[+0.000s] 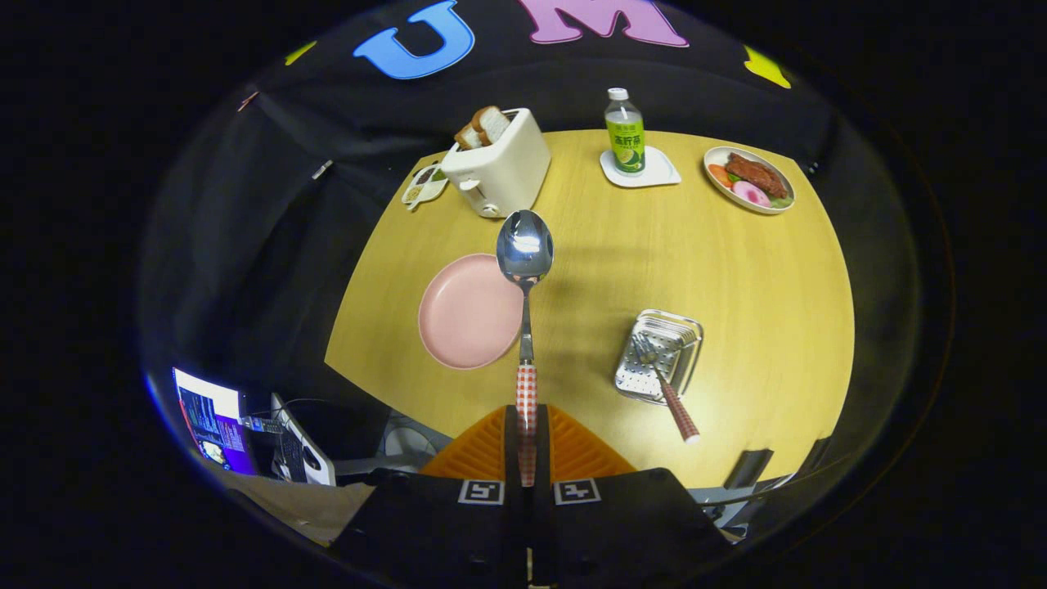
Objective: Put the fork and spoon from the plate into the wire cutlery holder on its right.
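- The spoon (525,270) is clamped by its red-and-white checked handle between the two fingers of the hand-held gripper (527,446); the shaft points straight ahead and the shiny bowl is lifted above the table (736,278), beyond the fingertips.
- The hand-held gripper is closed tight on that handle, both fingers pressing it from either side.
- The pink plate (466,315) lies bare on the table just left of the spoon's shaft, near the table's near-left edge.
- The wire cutlery holder (658,356) sits to the right of the plate, toward the near edge of the table.
- The fork (664,383) lies in the holder with its tines inside and its checked handle sticking out over the holder's near rim.
- At the far-left corner stands a cream toaster (499,164) with bread slices in its slots; a small dish (424,185) lies just beside it on the left.
- At the far edge a green-labelled bottle (625,135) stands on a white coaster (642,173).
- Near the far-right corner lies a plate of food (748,180).
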